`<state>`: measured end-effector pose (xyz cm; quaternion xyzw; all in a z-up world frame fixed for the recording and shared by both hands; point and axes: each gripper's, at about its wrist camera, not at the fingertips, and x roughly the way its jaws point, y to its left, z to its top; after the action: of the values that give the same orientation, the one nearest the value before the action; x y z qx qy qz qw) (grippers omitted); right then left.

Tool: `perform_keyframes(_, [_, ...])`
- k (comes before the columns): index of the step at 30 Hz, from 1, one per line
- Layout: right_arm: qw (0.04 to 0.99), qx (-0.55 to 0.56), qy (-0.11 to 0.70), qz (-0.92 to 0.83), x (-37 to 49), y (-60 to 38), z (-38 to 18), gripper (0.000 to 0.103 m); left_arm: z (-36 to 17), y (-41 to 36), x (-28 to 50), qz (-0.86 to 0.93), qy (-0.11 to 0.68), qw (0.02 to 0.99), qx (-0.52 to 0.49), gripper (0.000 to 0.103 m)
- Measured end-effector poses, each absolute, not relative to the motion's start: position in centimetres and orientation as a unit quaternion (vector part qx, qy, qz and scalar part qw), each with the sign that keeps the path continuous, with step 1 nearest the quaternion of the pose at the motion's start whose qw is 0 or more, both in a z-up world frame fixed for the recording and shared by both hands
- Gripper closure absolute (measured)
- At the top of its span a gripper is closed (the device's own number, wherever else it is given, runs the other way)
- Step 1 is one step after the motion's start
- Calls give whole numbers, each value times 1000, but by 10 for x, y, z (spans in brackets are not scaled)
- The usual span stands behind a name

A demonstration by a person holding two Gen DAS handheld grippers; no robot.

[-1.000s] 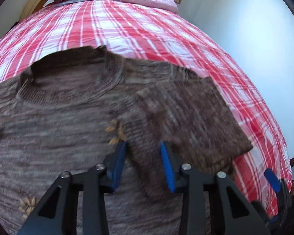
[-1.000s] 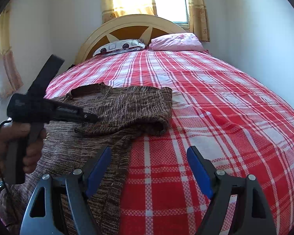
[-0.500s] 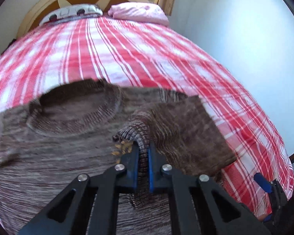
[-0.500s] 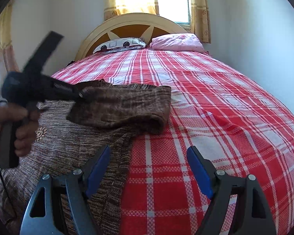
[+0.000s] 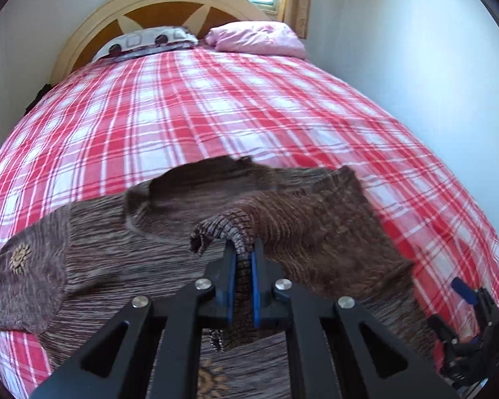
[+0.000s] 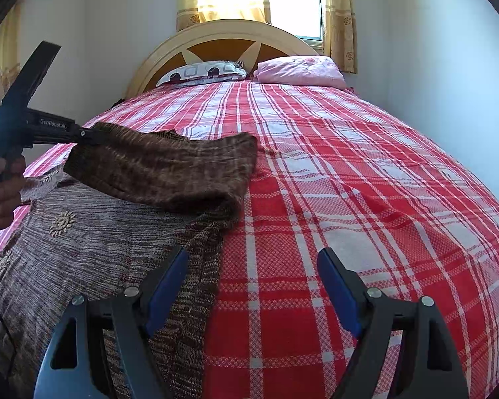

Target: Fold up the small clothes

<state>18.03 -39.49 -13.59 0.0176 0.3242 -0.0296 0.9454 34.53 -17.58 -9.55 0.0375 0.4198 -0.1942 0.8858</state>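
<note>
A bed point(image 6: 349, 173) under a red-and-white plaid cover fills the room, with two pillows point(image 6: 299, 69) at the far headboard. A brown knit sweater point(image 6: 83, 249) lies spread on its near left part. Its sleeve point(image 5: 316, 226) is folded across the chest and lifted at the cuff. The left gripper point(image 5: 242, 259) is clamped on that ribbed cuff point(image 5: 228, 224). The right gripper point(image 6: 252, 286) hangs with jaws wide apart and empty over the sweater's right edge.
</note>
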Motion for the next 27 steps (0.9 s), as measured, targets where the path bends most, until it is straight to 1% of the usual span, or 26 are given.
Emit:
perform_keyframes(6, [943, 14, 331, -33, 183, -394, -138, 23, -129, -163, 356, -174, 452, 875, 29, 93])
perform_keyframes(7, [943, 14, 332, -33, 183, -394, -138, 23, -140, -163, 358, -164, 463, 870, 37, 88])
perform_keyframes(11, [943, 13, 331, -34, 183, -394, -139, 23, -164, -160, 359, -136, 484, 862, 63, 84])
perform_keyframes(12, [943, 13, 331, -34, 184, -394, -139, 23, -162, -158, 357, -134, 477, 867, 60, 82])
perform_keyframes(14, [942, 13, 332, -35, 184, -395, -139, 23, -159, -155, 357, -125, 478, 867, 67, 70])
perform_keyframes(15, [942, 13, 333, -35, 184, -395, -139, 23, -156, -152, 357, -125, 475, 869, 61, 68])
perform_keyframes(18, [942, 10, 334, -37, 184, -394, -140, 23, -145, -145, 360, -140, 465, 873, 33, 65])
perform_keyframes(21, [942, 6, 333, -38, 183, -392, -139, 23, -143, -141, 373, -151, 468, 871, -17, 62])
perform_keyframes(22, [942, 5, 333, -39, 183, -392, -139, 23, -148, -143, 381, -154, 480, 863, -35, 59])
perform_keyframes(25, [942, 3, 332, -39, 182, -391, -139, 23, -166, -144, 399, -156, 511, 841, -85, 63])
perform_keyframes(27, [942, 2, 333, -39, 182, -390, -139, 23, -161, -146, 396, -150, 491, 854, -85, 84])
